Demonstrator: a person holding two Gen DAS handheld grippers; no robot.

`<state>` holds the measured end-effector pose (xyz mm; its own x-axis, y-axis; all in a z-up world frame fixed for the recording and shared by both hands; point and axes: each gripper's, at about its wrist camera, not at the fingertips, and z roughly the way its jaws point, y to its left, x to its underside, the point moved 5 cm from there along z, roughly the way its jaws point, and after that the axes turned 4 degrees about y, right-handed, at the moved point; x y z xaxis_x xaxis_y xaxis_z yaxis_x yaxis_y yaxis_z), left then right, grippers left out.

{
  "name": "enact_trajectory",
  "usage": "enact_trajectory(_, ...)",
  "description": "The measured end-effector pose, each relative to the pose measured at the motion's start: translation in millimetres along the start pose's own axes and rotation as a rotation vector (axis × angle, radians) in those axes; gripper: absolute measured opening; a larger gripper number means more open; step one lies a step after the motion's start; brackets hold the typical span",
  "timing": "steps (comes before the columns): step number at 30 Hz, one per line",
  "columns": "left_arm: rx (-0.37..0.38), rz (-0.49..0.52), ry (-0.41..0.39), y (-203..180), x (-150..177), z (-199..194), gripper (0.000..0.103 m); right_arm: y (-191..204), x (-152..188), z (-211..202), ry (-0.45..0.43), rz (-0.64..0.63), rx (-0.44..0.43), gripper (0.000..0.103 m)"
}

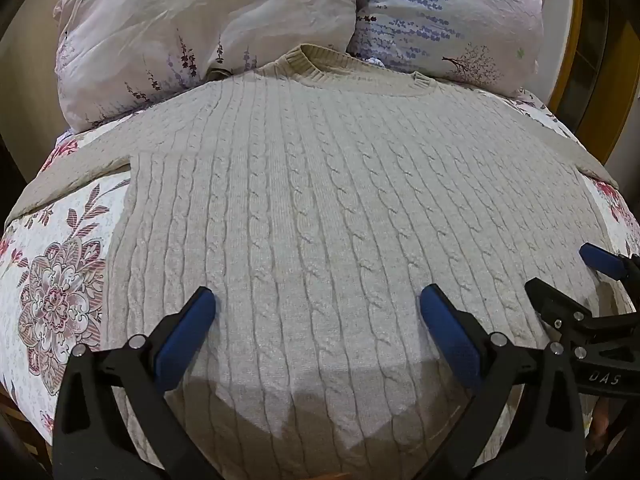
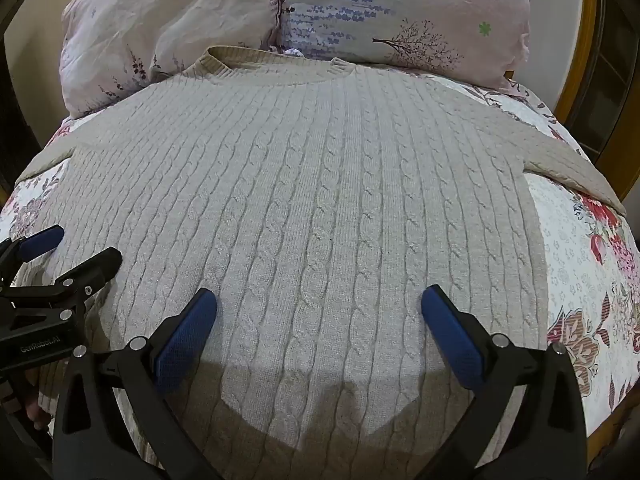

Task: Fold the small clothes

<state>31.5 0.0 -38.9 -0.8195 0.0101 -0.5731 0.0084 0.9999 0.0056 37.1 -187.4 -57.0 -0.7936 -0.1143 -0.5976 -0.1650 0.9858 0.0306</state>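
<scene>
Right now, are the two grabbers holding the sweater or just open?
Left gripper: open, holding nothing, above the sweater.
Right gripper: open, holding nothing.

Each gripper, left (image 1: 318, 308) and right (image 2: 319, 306), has black plastic arms, silver pivot screws and two fingers faced with blue textured pads (image 1: 188, 330). White lettering marks the bodies: "GenRobot.AI" on the left, "DAS" on the right.

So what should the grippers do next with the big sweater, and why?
Probably swing the left gripper out to the left sleeve and pinch it, to fold it across the body. The sweater lies flat on the flowered bedspread, collar toward the pillows, sleeves spread out. Both the left and the right gripper hang open over its lower body, holding nothing.
</scene>
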Motion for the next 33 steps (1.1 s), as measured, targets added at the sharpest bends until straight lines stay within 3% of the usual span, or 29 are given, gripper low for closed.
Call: enact_trajectory(33,-0.001,0.000,-0.004,0.0,-0.2,-0.2,0.101,-0.1,0.0,-0.9,-0.012,0.001,-0.002,0.102)
